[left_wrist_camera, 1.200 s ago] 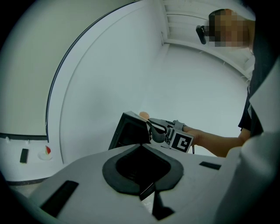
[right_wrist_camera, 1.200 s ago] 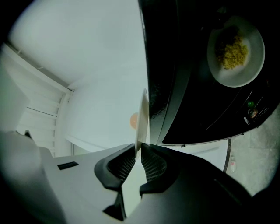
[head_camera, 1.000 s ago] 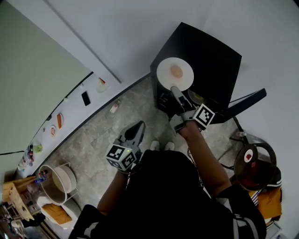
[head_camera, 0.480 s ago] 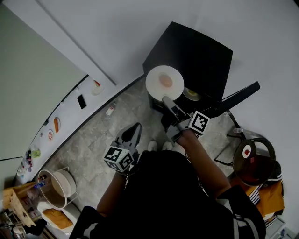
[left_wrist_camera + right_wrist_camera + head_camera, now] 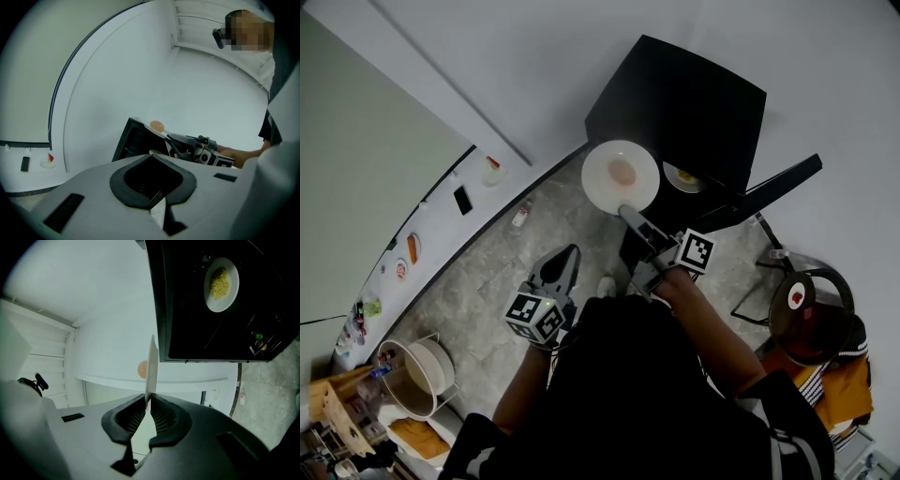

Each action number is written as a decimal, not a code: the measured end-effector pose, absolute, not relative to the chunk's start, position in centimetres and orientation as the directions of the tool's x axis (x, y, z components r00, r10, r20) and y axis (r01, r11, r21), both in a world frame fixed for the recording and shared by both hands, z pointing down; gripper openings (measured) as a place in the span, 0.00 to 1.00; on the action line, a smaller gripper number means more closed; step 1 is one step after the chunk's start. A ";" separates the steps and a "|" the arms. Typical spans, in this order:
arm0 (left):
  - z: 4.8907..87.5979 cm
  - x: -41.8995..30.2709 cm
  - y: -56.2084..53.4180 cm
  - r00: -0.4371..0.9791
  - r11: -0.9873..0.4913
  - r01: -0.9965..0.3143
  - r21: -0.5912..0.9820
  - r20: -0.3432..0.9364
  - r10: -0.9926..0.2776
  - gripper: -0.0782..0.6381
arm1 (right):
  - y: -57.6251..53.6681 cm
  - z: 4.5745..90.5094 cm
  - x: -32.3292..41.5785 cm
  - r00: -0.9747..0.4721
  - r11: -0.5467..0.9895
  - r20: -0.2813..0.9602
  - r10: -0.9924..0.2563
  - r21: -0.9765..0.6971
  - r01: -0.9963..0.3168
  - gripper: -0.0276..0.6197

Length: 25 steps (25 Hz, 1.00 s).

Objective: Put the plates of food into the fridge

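Observation:
A white plate (image 5: 621, 175) with a round orange piece of food (image 5: 622, 172) hangs in front of the black fridge (image 5: 694, 94), level with its open front. My right gripper (image 5: 626, 211) is shut on the plate's near rim, and its jaws are still closing tighter. In the right gripper view the plate (image 5: 151, 366) stands edge-on between the pads. A second plate with yellow food (image 5: 221, 283) lies inside the fridge. My left gripper (image 5: 567, 255) hangs lower left, shut and empty, pointing at the fridge (image 5: 133, 143).
The fridge door (image 5: 769, 192) stands open to the right. A round dark stool (image 5: 811, 323) sits at the far right. A white counter along the left wall carries a small dish (image 5: 492, 171) and a phone (image 5: 463, 200). A bottle (image 5: 519, 217) lies on the grey floor.
The right gripper has carried the plate down and to the left in the view, from over the fridge's top to its open front. The left gripper has hardly moved.

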State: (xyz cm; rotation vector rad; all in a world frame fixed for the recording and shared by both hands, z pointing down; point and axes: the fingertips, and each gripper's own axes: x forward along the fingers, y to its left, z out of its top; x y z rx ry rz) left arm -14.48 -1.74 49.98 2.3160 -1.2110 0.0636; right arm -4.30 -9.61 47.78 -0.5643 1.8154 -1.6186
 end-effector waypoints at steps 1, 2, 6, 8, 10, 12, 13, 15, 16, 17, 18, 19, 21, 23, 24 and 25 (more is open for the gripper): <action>50.0 -14.5 -1.7 0.599 -0.464 -0.777 0.425 0.275 -0.752 0.14 | -9.3 48.1 -4.3 -0.712 0.148 -0.169 -0.682 -0.985 0.092 0.12; 50.0 -14.5 -1.6 0.600 -0.465 -0.777 0.425 0.276 -0.751 0.14 | -9.1 48.4 -4.4 -0.717 0.145 -0.164 -0.678 -0.985 0.089 0.12; 50.2 -14.5 -1.8 0.605 -0.470 -0.774 0.424 0.276 -0.747 0.14 | -8.7 49.9 -4.2 -0.728 0.128 -0.146 -0.670 -0.989 0.080 0.11; 50.2 -14.4 -1.8 0.605 -0.471 -0.774 0.424 0.277 -0.746 0.14 | -8.6 50.8 -4.0 -0.726 0.110 -0.139 -0.674 -0.990 0.087 0.11; 50.2 -14.3 -1.8 0.606 -0.470 -0.774 0.424 0.279 -0.745 0.14 | -8.6 51.6 -3.7 -0.726 0.098 -0.126 -0.676 -0.992 0.080 0.11; 50.3 -14.3 -1.8 0.606 -0.470 -0.775 0.423 0.283 -0.744 0.14 | -8.9 52.7 -3.4 -0.725 0.087 -0.110 -0.680 -0.994 0.068 0.11; 50.3 -14.3 -1.9 0.606 -0.469 -0.775 0.423 0.285 -0.743 0.14 | -9.1 53.2 -3.2 -0.723 0.080 -0.102 -0.684 -0.995 0.065 0.11; 50.4 -14.3 -1.9 0.604 -0.467 -0.777 0.423 0.289 -0.743 0.14 | -9.6 54.4 -2.7 -0.716 0.070 -0.089 -0.692 -0.996 0.057 0.11; 50.5 -14.4 -2.0 0.603 -0.466 -0.778 0.422 0.292 -0.743 0.14 | -10.0 54.9 -2.5 -0.714 0.067 -0.082 -0.695 -0.997 0.049 0.11; 50.5 -14.4 -2.0 0.601 -0.464 -0.779 0.422 0.295 -0.743 0.14 | -10.3 55.5 -2.3 -0.713 0.063 -0.073 -0.698 -0.997 0.040 0.11; 50.6 -14.5 -2.0 0.600 -0.461 -0.781 0.421 0.298 -0.743 0.14 | -10.6 56.1 -2.1 -0.710 0.057 -0.063 -0.701 -0.998 0.033 0.11; 50.7 -14.6 -2.0 0.598 -0.459 -0.783 0.421 0.302 -0.743 0.14 | -11.0 56.7 -1.9 -0.707 0.051 -0.054 -0.705 -0.998 0.026 0.11; 50.9 -14.9 -2.2 0.593 -0.452 -0.786 0.421 0.309 -0.744 0.14 | -11.8 57.8 -1.5 -0.698 0.042 -0.039 -0.715 -0.999 0.012 0.11; 50.9 -15.2 -2.4 0.587 -0.446 -0.790 0.420 0.312 -0.747 0.14 | -12.6 58.8 -1.2 -0.690 0.035 -0.029 -0.723 -0.999 0.004 0.11; 50.9 -15.3 -2.5 0.584 -0.443 -0.792 0.419 0.313 -0.749 0.14 | -13.0 59.2 -1.1 -0.687 0.033 -0.026 -0.726 -0.999 0.003 0.11; 51.0 -15.5 -2.6 0.582 -0.441 -0.794 0.418 0.315 -0.750 0.14 | -13.4 59.5 -1.1 -0.685 0.033 -0.023 -0.728 -0.999 0.000 0.11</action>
